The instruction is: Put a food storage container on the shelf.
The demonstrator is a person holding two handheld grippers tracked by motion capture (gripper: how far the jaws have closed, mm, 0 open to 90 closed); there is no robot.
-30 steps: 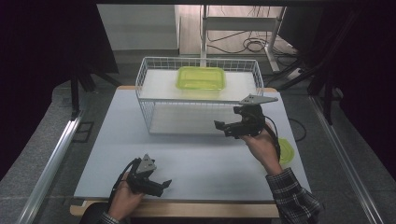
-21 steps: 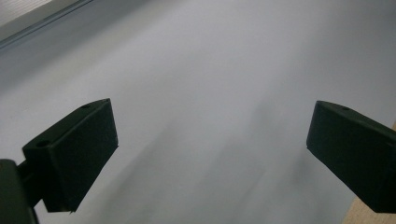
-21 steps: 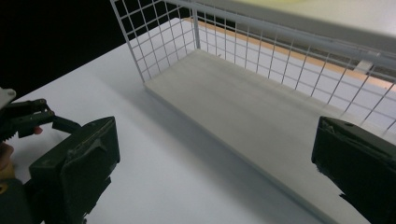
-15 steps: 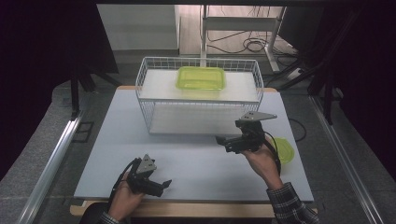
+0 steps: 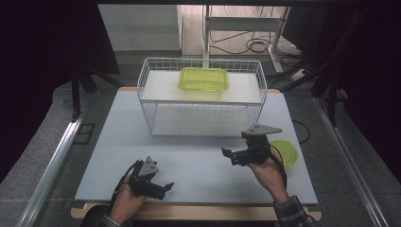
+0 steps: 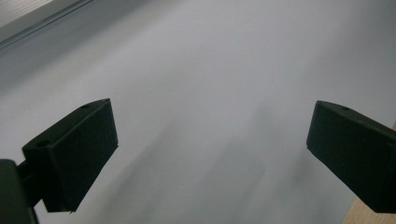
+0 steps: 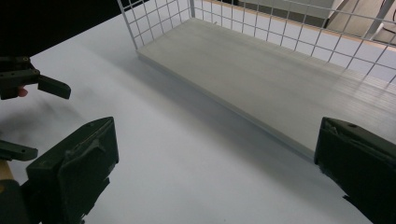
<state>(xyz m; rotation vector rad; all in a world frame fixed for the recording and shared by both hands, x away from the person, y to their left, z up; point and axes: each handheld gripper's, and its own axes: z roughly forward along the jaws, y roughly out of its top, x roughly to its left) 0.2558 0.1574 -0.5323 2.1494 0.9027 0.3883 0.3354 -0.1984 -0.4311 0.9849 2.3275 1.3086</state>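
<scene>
Both grippers empty, jaws apart: left gripper low at near left of table, right gripper near right. Green container sits in wire basket, far side. Risk: right hand's sleeve or cable could sweep the green lid just beside it off the right edge.

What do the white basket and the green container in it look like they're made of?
The basket looks like white-coated metal wire, judging by its thin open grid. The green container looks like translucent glossy plastic: light passes through it and its rim shines.
</scene>
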